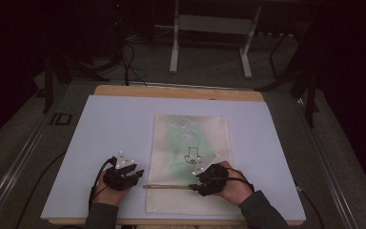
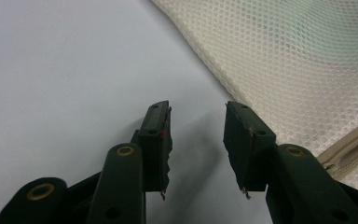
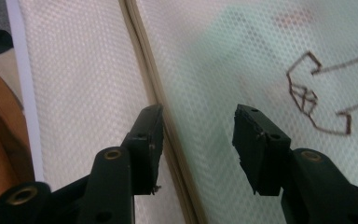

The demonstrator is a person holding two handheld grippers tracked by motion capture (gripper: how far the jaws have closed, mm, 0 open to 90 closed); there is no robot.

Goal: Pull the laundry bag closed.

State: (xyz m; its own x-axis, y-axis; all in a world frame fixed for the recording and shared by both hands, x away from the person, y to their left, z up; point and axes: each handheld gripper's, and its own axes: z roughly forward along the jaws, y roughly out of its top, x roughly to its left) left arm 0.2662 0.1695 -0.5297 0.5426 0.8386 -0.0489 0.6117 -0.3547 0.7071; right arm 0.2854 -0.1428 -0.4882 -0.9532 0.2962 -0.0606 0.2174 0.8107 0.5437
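A cream mesh bag [image 1: 190,143] lies flat on the pale mat [image 1: 109,129], with something green inside and a brown printed symbol [image 3: 326,93] on it. Its zipper [image 1: 167,186] runs across the near end. My right gripper [image 1: 194,187] rests on the bag at the zipper's right part, pointing left. In the right gripper view its jaws [image 3: 198,126] stand open over the mesh, the left one just by the zipper [image 3: 144,60], nothing pinched. My left gripper [image 1: 136,172] sits on the mat left of the bag, open [image 2: 196,126] and empty, with the bag's edge [image 2: 298,60] to its right.
The mat covers a wooden table whose edge [image 1: 181,90] shows at the back. Beyond it stand a white frame's legs [image 1: 174,47] and dark cables on the floor. Bare mat [image 2: 65,70] stretches to the left and behind the bag.
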